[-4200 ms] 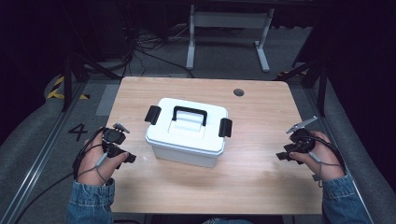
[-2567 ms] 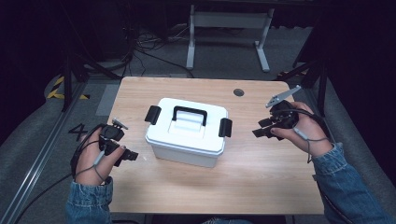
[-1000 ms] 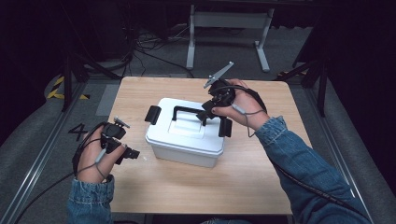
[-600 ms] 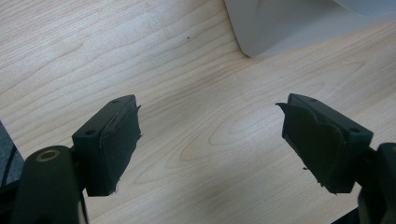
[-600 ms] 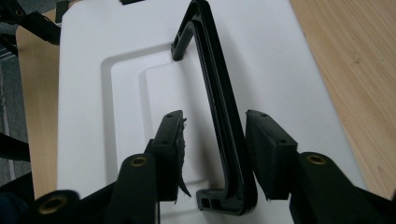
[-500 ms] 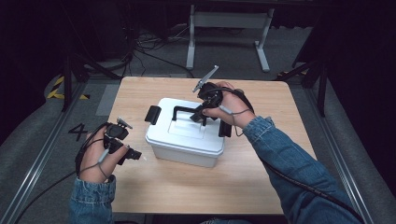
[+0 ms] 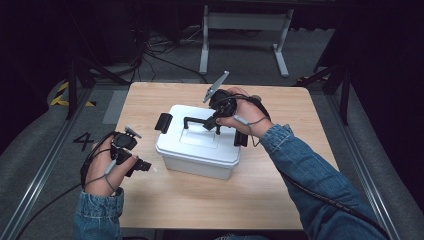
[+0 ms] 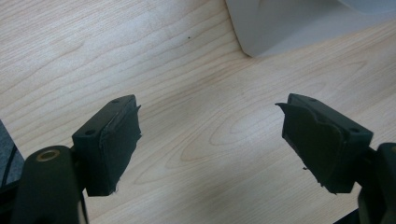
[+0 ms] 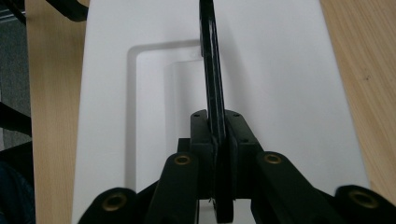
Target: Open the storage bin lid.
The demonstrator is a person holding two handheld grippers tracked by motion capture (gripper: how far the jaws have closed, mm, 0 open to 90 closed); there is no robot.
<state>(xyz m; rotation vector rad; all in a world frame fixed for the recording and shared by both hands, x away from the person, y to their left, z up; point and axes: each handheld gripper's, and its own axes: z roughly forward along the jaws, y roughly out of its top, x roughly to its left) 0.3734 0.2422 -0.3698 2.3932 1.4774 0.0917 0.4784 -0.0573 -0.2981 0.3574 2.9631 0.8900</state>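
Note:
A white lidded box [image 7: 197, 155] with a black handle [image 7: 196, 120] and black side latches [image 7: 163, 122] stands mid-table. My right gripper [image 7: 212, 124] reaches over the lid from the right. Its jaws have just been closing and now pinch the handle. In the right gripper view the handle [image 9: 210, 56] runs edge-on between the pads of my right gripper [image 9: 218, 140], above the white lid [image 9: 280, 70]. My left gripper [image 7: 145, 166] rests on the table left of the box, open, nothing between its fingers. In the left gripper view, my left gripper [image 8: 210, 144] faces bare wood, with the box corner [image 8: 289, 23] beyond.
The wooden table [image 7: 280, 200] has free room in front of and to the right of the box. A grey metal stand [image 7: 245, 22] and floor cables [image 7: 160, 47] lie beyond the far edge. A rail [image 7: 40, 185] runs along the floor at the left.
The right hand came from the table's right side to over the box lid. The handle, flat on the lid at first, now stands up in the right gripper. The left hand stayed put.

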